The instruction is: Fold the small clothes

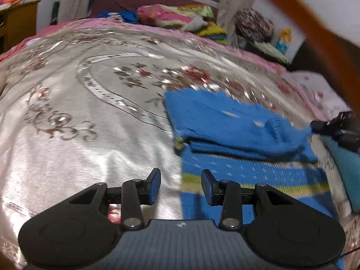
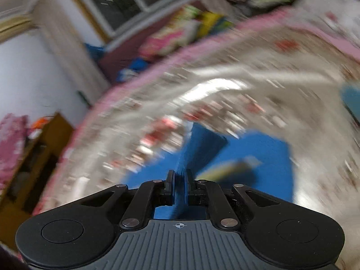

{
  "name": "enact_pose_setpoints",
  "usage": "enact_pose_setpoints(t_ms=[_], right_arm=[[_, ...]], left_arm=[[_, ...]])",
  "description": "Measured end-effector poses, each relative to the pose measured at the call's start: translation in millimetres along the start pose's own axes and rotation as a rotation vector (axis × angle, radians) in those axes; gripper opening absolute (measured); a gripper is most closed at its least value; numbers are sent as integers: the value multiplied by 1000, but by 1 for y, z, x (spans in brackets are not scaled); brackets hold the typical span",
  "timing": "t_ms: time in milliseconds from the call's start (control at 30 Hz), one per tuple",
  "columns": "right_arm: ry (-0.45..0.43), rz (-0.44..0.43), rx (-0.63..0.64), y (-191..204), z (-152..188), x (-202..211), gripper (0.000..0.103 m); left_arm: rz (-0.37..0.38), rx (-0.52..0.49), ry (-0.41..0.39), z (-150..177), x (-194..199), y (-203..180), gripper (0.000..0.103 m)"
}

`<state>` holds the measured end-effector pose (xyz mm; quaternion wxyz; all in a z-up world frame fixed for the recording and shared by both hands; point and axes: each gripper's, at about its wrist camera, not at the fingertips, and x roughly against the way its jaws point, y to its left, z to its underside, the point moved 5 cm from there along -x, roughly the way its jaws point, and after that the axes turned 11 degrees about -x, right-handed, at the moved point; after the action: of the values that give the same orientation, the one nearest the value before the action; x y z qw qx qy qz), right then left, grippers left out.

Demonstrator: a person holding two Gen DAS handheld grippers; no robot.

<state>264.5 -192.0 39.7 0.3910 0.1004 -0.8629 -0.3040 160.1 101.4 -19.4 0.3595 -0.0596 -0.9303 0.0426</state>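
The left gripper (image 1: pixel 181 185) is matte black, with two rounded lobes bearing faint circular recesses on either side of a grey ribbed centre plate printed with a small white crosshair mark, and silver pivot screws at each end of its black linkage bars. Its fingers (image 1: pixel 153 186) end in flat rectangular pads with a bluish face (the sheen may be reflected colour). The right gripper (image 2: pixel 180 186) shares the same build: black lobes, grey ribbed plate, crosshair, silver screws.
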Motion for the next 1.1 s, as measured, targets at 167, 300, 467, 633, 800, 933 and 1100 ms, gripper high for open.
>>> enact_pose_setpoints(t_ms=[167, 300, 467, 633, 800, 933, 1100], right_arm=[[20, -90, -146, -40, 13, -8, 16], [26, -104, -177, -57, 14, -8, 29], [3, -103, -252, -82, -1, -2, 29], [36, -107, -324, -103, -2, -11, 29], [29, -111, -362, -109, -6, -11, 30], [63, -148, -444, -114, -4, -21, 34], [56, -142, -436, -110, -5, -29, 31]], left_arm=[[-32, -118, 35, -12, -5, -28, 44], [-24, -121, 44, -23, -12, -43, 44], [-21, -162, 63, -33, -28, -67, 44], [5, -212, 70, -39, -40, -91, 44], [18, -223, 83, -38, -46, -98, 45], [12, -214, 94, -38, -50, -97, 45], [4, -229, 103, -38, -50, -97, 45]])
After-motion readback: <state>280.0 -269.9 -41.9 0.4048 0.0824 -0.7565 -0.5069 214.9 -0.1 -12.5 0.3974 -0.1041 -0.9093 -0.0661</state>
